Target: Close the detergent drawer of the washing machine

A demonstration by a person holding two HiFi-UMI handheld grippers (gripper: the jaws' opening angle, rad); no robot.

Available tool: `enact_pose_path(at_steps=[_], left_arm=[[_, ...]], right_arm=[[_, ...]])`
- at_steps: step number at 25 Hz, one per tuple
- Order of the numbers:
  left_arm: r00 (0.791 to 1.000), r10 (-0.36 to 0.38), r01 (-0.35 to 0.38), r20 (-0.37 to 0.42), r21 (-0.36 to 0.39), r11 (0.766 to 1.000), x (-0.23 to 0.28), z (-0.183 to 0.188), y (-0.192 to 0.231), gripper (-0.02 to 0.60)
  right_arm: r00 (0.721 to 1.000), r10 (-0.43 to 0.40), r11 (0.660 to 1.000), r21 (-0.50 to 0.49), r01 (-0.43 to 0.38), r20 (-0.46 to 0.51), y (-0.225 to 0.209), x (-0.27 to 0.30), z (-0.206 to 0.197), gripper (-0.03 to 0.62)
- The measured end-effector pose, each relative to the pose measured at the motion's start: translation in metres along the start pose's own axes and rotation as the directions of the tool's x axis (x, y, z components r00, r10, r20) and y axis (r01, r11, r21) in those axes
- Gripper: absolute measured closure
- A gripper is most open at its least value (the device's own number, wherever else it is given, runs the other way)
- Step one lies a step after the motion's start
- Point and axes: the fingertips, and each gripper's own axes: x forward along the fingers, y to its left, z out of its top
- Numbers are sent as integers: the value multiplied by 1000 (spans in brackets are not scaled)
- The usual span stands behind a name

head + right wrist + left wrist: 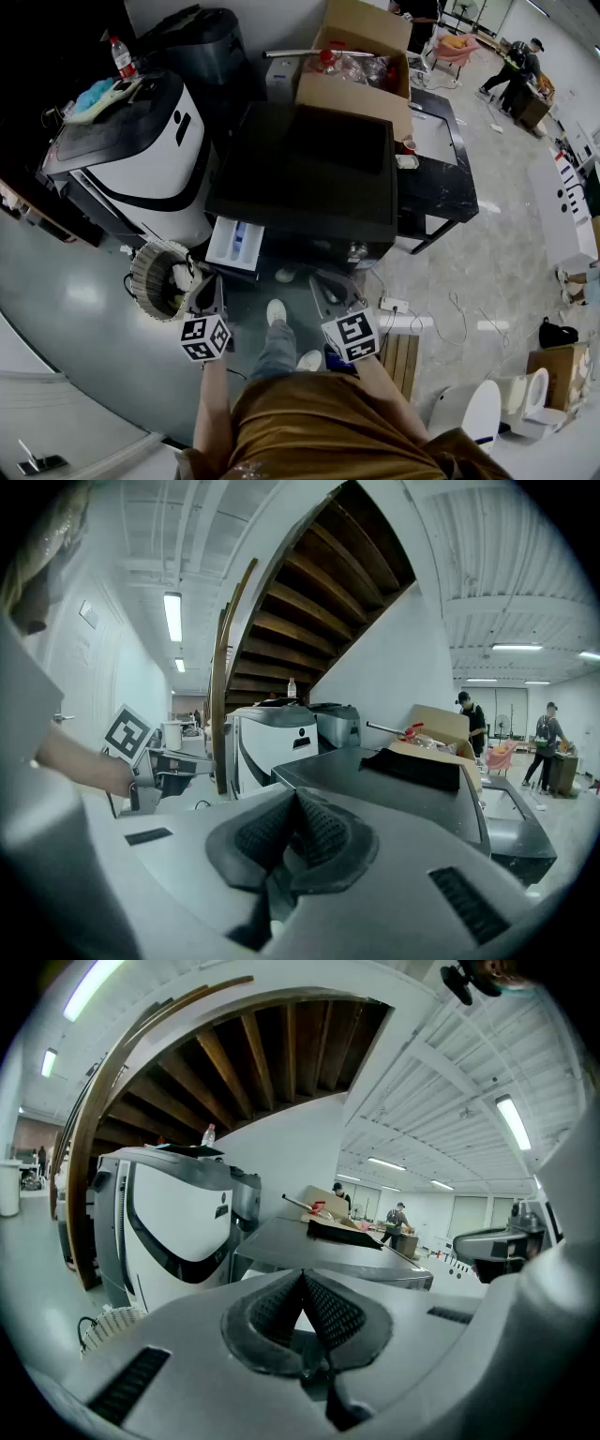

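Glossy grey floor [84,281] surrounds the washing machine [309,178], whose white detergent drawer [234,244] juts open just ahead of your left gripper [214,286]; both it and your right gripper [328,289] are closed tight on nothing, so push the drawer's front squarely inward.

A glossy grey floor [66,281] spreads below a white wall [394,658] and a staircase's dark wooden underside [309,592], with tube lights [172,616] on the ribbed white ceiling [450,1072] and a black table [450,192] beside a cardboard box [352,94].
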Motion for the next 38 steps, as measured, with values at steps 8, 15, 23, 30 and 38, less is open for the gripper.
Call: enact_pose_path(at_steps=[8,15,23,30,38], left_arm=[[1000,6,-6,15,5,1000,16,6,9,555],[1000,24,-24,2,-9,1000,24,-2,18,555],[999,16,-17,-32,-22,1000,30,-17,36,552],[995,-8,9,-102,8,1000,43,-40,46,527],[985,-16,20,-171,21,1000,53,-65,55,515]], right_arm=[[999,27,1000,10,-26,-36,-6,14,-14,582],[999,25,1000,13,-25,-33,-12,26,-15,582],[995,55,998,21,-53,-81,-4,48,-23,582],[988,76,997,25,-74,-135,0,69,-35,582],[976,97,995,38,-92,-194,2,86,-54,582]])
